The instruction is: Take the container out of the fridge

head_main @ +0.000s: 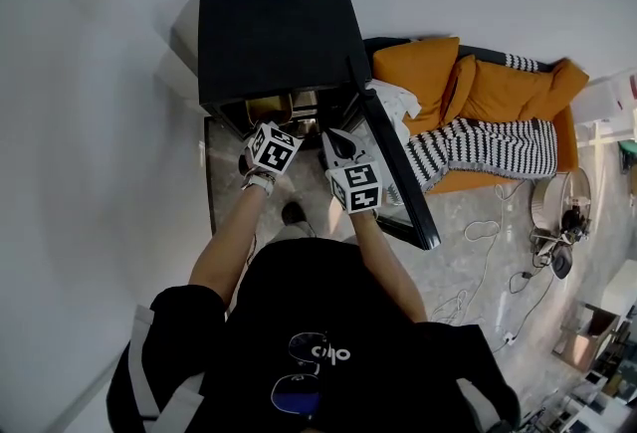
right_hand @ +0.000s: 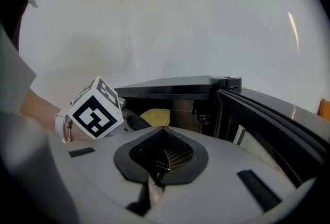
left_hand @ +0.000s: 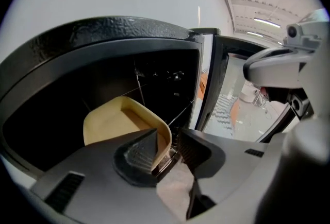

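A small black fridge [head_main: 274,33] stands on the floor with its door [head_main: 398,172] swung open to the right. On a shelf inside it sits a pale yellow container [left_hand: 111,122], empty as far as I can see. My left gripper [left_hand: 167,150] is open at the fridge mouth, and the container's near rim lies between its jaws, the right pad apart from it. The right gripper [right_hand: 164,155] is shut with nothing in it. It hovers just outside the fridge, to the right of the left gripper [head_main: 271,134]. From there the container [right_hand: 154,116] shows behind the left gripper's marker cube [right_hand: 95,109].
An orange sofa [head_main: 478,73] with a striped blanket [head_main: 488,147] stands right of the fridge door. Cables [head_main: 478,262] trail over the floor at right, near a round stand [head_main: 562,212]. A white wall runs along the left. My shoe [head_main: 294,214] is in front of the fridge.
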